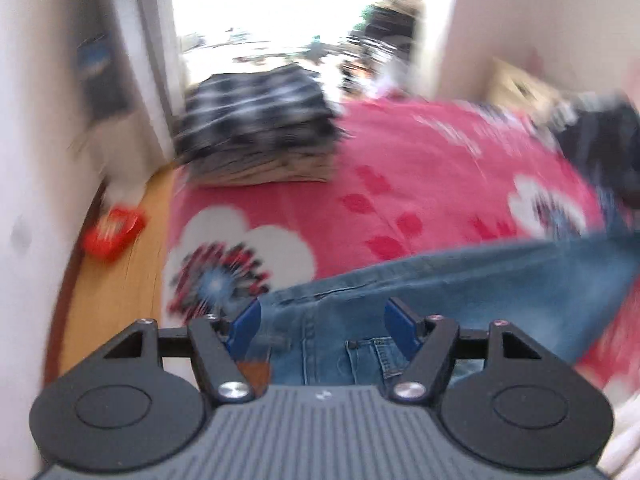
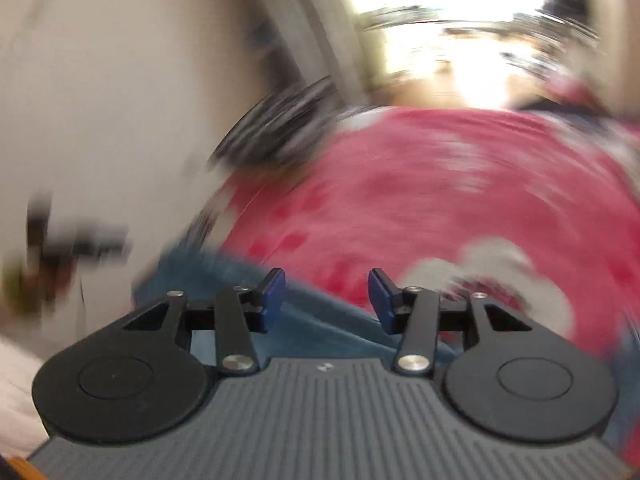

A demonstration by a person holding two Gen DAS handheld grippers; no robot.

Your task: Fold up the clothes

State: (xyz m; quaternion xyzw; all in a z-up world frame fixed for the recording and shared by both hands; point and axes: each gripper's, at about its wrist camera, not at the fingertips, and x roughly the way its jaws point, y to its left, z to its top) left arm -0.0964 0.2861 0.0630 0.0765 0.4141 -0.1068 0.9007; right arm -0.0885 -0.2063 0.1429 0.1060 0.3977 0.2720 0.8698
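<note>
Jeans [image 1: 460,280] lie spread across the red bed [image 1: 420,160], both left gripper [image 1: 322,322] and right gripper [image 2: 327,298] hovering over them with fingers wide apart and empty, so I'd judge a pinch on the denim comes next.

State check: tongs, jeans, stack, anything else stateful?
left tongs: open, over the jeans' waistband, gripping nothing
right tongs: open, over the jeans, view blurred
jeans: spread unfolded on the bedspread
bedspread: pink floral, laid flat
folded stack: piled at the bed's far corner
</note>
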